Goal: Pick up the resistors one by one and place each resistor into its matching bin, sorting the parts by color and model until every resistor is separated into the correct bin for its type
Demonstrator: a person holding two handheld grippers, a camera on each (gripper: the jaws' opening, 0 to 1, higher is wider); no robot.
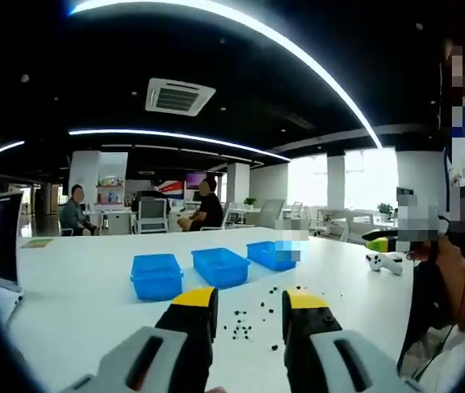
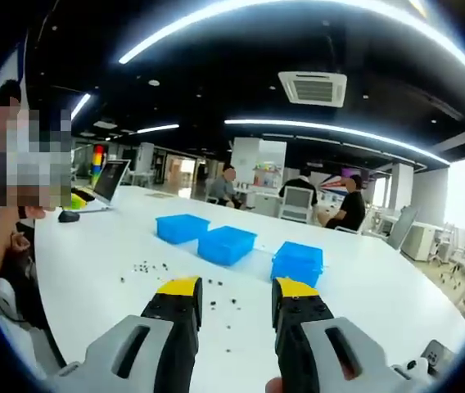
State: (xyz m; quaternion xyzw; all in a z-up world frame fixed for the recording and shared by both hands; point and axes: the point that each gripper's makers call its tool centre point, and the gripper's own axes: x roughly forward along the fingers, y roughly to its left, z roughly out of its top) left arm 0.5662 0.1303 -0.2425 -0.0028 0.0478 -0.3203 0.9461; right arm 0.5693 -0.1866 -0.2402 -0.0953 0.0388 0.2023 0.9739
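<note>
I'm holding both grippers, left gripper and right gripper, released above the table. The resistors are lying scattered near me, three blue bins waiting farther off. They're tiny, so I'm probably risking pinching two together.

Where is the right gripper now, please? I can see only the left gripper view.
Observer: The right gripper is over the white table, pointing toward three blue bins.
Operator: Do its jaws hold a resistor?
Observer: No. The jaws stand open with nothing between them.
Operator: Is there something on the table that I cannot see?
Observer: Yes, a dark mouse lies beside an open laptop, far left in the right gripper view.
</note>
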